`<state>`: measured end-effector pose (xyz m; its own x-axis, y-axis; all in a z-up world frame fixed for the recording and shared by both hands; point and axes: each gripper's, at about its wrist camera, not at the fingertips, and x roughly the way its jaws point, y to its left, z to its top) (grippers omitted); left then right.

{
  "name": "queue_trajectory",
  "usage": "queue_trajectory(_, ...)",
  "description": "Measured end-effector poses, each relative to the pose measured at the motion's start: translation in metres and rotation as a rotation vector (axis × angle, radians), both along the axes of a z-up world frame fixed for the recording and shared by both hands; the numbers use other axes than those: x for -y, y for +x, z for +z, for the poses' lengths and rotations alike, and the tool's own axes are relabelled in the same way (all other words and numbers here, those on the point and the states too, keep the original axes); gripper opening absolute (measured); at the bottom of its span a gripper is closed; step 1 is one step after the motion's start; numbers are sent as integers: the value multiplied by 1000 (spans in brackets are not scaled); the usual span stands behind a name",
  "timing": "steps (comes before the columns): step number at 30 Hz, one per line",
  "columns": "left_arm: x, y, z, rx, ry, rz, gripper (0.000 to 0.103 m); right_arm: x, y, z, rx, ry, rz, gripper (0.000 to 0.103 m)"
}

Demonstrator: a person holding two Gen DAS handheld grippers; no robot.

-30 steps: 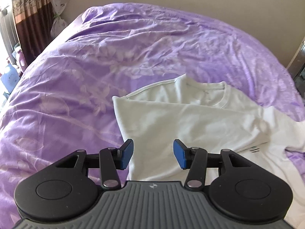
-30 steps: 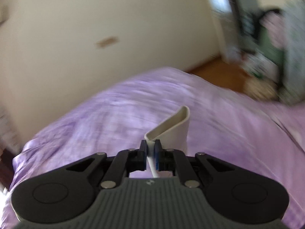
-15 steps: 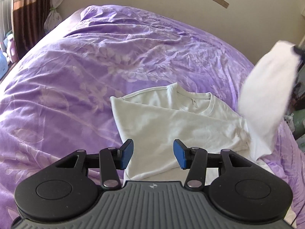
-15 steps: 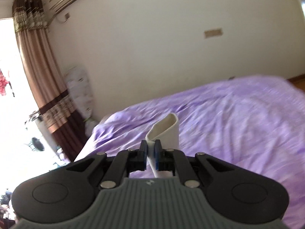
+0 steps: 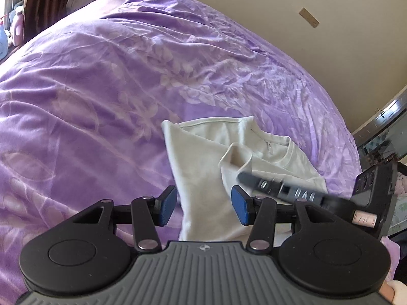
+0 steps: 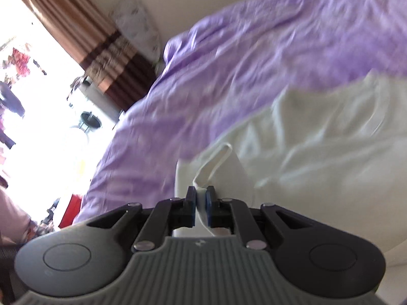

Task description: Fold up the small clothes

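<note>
A white long-sleeved shirt (image 5: 201, 167) lies on the purple bedcover (image 5: 101, 89), its left side folded in and its neck pointing to the upper right. My left gripper (image 5: 203, 204) hovers open over the shirt's near edge, nothing between its blue pads. My right gripper (image 6: 201, 198) pinches the cuff of the right sleeve (image 6: 216, 160); its jaws are opening, with the cloth still between the pads. In the left wrist view the right gripper (image 5: 241, 176) comes in blurred from the right, laying the sleeve (image 5: 235, 158) across the shirt's body (image 6: 318, 137).
The bedcover spreads wide to the left and behind the shirt. A beige wall (image 5: 279, 5) runs behind the bed. A brown curtain (image 6: 84, 40) and a bright window stand at the bed's far left corner. A metal-edged piece of furniture (image 5: 384, 124) stands at the right.
The right gripper swung the sleeve from high on the right down and across onto the shirt's body. The left gripper drifted and rolled slightly, staying open.
</note>
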<state>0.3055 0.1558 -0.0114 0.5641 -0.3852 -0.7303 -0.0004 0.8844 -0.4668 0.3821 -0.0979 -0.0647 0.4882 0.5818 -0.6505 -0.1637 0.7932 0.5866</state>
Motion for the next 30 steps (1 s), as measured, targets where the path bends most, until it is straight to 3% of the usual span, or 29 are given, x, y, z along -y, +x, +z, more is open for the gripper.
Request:
queue_trajectory(3, -1, 5, -6, -15, -11, -4, 57, -11, 0, -14, -29, 0, 66, 11)
queue_trajectory(5, 2, 7, -9, -15, -26, -20, 57, -8, -3, -10, -15, -12, 84, 24)
queue_trajectory(8, 11, 14, -14, -7, -34, -40, 59, 16, -5, 12, 4, -56, 77, 36)
queue_trajectory(12, 30, 28, -26, -3, 9, -62, 65, 65, -13, 41, 30, -170, 48, 40)
queue_trajectory(18, 64, 40, -50, -32, 169, -114, 63, 165, -32, 46, 6, -374, -35, 42)
queue_trajectory(23, 90, 34, -64, -44, 388, -160, 44, 245, -65, 40, -20, -533, -50, 54)
queue_trajectory(27, 97, 32, -72, -49, 445, -175, 41, 287, -89, 30, -38, -608, -25, 58)
queue_trajectory(30, 101, 32, -73, -57, 466, -175, 40, 287, -99, 15, -39, -668, 48, 58)
